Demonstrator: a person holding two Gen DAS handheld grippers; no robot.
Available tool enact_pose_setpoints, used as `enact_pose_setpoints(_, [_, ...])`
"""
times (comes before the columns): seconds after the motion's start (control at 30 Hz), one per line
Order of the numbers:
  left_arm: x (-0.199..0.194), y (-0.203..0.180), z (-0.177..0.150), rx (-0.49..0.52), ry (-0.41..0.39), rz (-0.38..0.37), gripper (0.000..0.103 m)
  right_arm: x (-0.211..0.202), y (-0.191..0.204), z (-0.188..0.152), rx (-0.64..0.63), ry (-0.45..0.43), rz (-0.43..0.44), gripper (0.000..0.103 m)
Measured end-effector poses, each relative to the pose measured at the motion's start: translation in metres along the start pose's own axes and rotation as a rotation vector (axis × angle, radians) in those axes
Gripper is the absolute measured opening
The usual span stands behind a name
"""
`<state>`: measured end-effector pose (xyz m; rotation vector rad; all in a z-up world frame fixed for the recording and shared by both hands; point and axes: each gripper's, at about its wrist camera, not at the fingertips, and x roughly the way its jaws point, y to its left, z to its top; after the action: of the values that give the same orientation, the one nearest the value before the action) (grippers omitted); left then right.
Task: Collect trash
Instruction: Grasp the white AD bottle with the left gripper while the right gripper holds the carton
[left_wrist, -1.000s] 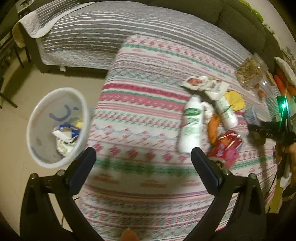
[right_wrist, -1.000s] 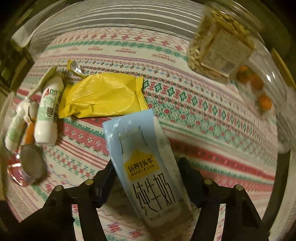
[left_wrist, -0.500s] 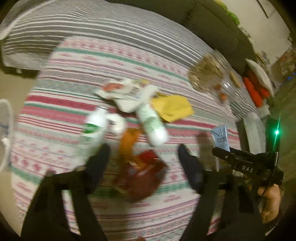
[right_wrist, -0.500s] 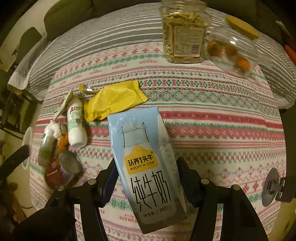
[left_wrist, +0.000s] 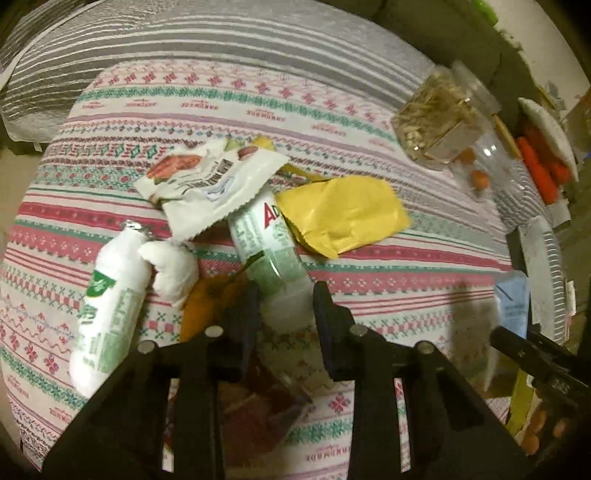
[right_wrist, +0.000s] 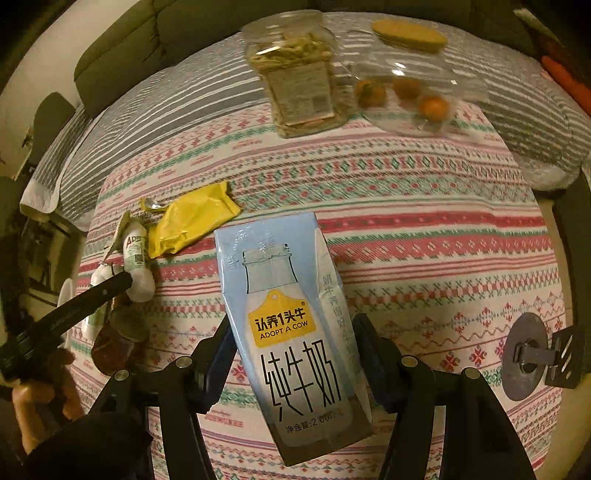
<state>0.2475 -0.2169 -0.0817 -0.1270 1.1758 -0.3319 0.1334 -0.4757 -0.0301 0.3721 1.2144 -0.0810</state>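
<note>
Fingers of your left gripper (left_wrist: 284, 299) sit narrowly apart around the white bottle (left_wrist: 271, 247); your right gripper (right_wrist: 293, 354) pinches the milk carton (right_wrist: 291, 332) above the patterned tablecloth (right_wrist: 424, 236), sofa (right_wrist: 122, 55) behind.

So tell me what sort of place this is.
Probably a home living room: a sofa behind a table under a patterned cloth, which carries a snack jar, a tub of small oranges and scattered wrappers.
</note>
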Motion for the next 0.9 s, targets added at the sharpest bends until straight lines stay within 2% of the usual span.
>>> enact_pose_setpoints(0.13, [0.006,-0.002,0.010,0.004,-0.015,0.024,0.035,0.001,-0.008,-0.002,0.006,0.004,-0.018,0.064])
enact_pose_setpoints(0.2, [0.012,0.001,0.014,-0.008,-0.002,0.010,0.039,0.002,-0.009,-0.002,0.008,0.009,-0.021,0.064])
enact_pose_setpoints(0.3, [0.024,0.009,0.015,-0.042,0.020,-0.029,0.039,0.005,-0.009,-0.002,0.014,0.017,-0.017,0.064])
enact_pose_setpoints(0.4, [0.021,0.010,0.012,-0.035,-0.004,-0.043,0.040,0.006,-0.006,-0.003,0.020,0.020,-0.018,0.064])
enact_pose_setpoints(0.7, [-0.028,0.006,0.001,0.031,-0.073,-0.139,0.039,-0.015,0.008,-0.003,0.020,-0.035,-0.011,0.064])
enact_pose_setpoints(0.9, [-0.067,0.021,-0.012,0.036,-0.114,-0.187,0.039,-0.025,0.025,-0.002,0.027,-0.064,0.017,0.064])
